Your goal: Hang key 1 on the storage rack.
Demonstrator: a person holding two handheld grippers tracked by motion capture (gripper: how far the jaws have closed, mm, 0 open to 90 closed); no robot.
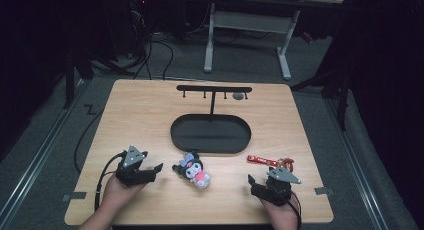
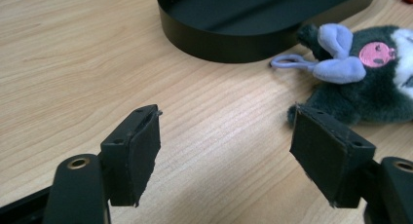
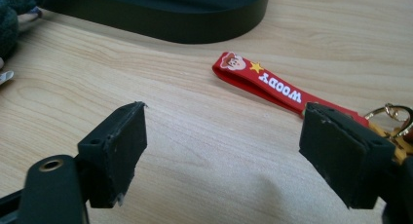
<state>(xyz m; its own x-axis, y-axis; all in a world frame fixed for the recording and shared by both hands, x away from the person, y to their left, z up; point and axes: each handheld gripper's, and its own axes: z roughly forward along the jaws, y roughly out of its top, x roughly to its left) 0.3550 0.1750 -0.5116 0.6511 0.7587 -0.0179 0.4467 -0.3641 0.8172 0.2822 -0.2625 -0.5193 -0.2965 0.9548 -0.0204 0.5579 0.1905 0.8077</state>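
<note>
A small dark plush doll (image 1: 194, 170) with lilac ears and a pink body lies on the wooden table, just in front of a black oval tray (image 1: 210, 135). In the left gripper view the plush doll (image 2: 363, 83) lies just past the right jaw, with its lilac loop toward the tray (image 2: 253, 24). My left gripper (image 1: 156, 171) rests on the table to the doll's left, open and empty. A red WOODY strap keychain (image 1: 262, 161) lies right of the doll. My right gripper (image 1: 251, 180) stands open just in front of the red strap (image 3: 263, 83), holding nothing.
A black T-shaped hanger stand (image 1: 213, 92) with small pegs rises from the tray's far side. A gold clasp (image 3: 389, 114) ends the strap beside my right jaw. Tape marks (image 1: 75, 196) sit near the table's front corners. A desk frame (image 1: 247, 35) stands on the floor beyond.
</note>
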